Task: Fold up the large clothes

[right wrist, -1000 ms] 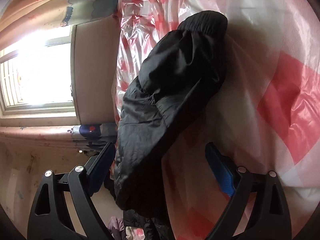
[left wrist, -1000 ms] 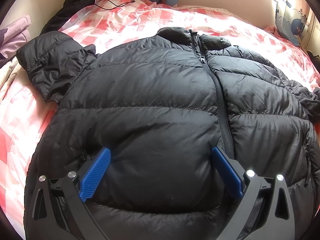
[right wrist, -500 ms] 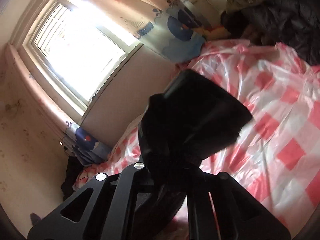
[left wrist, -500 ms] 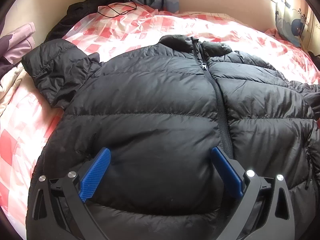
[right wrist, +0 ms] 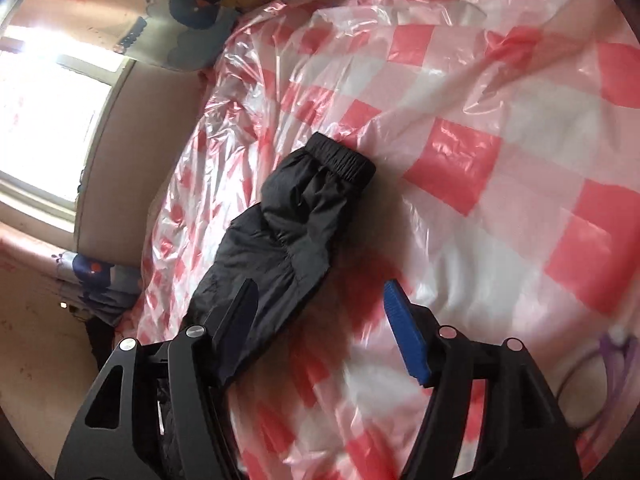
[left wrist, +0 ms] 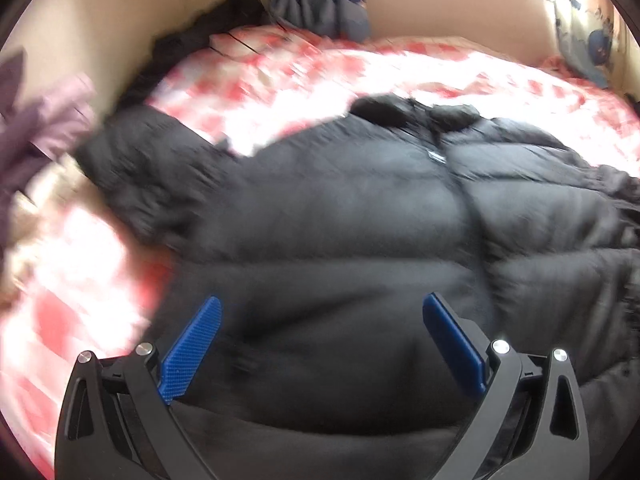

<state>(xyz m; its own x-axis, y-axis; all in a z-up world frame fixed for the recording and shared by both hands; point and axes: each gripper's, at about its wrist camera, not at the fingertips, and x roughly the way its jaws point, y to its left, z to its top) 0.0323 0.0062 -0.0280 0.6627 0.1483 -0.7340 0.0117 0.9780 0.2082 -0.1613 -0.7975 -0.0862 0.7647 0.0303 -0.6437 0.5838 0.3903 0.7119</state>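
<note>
A black puffer jacket [left wrist: 360, 220] lies front up, zipped, on the bed's pink and white checked cover [left wrist: 280, 80]. My left gripper [left wrist: 320, 320] hovers open over its lower front with nothing between the blue pads [left wrist: 192, 350]; this view is blurred. In the right wrist view one jacket sleeve [right wrist: 296, 216] lies stretched out on the glossy checked sheet [right wrist: 480, 140], its elastic cuff [right wrist: 344, 156] pointing away. My right gripper [right wrist: 320, 286] is opening; the sleeve's near part runs under its left finger [right wrist: 236, 320] and no pad presses on it.
A purple garment [left wrist: 36, 120] lies at the bed's left edge. Dark clothes and a cable [left wrist: 240, 36] sit at the far corner. A printed curtain [right wrist: 188, 20], a beige wall and a bright window [right wrist: 40, 120] border the bed. Something purple [right wrist: 616, 356] lies at the lower right.
The right gripper shut on the sleeve and lifted it, then let go; the sleeve now lies flat on the sheet. The left gripper rose a little and its view is blurred.
</note>
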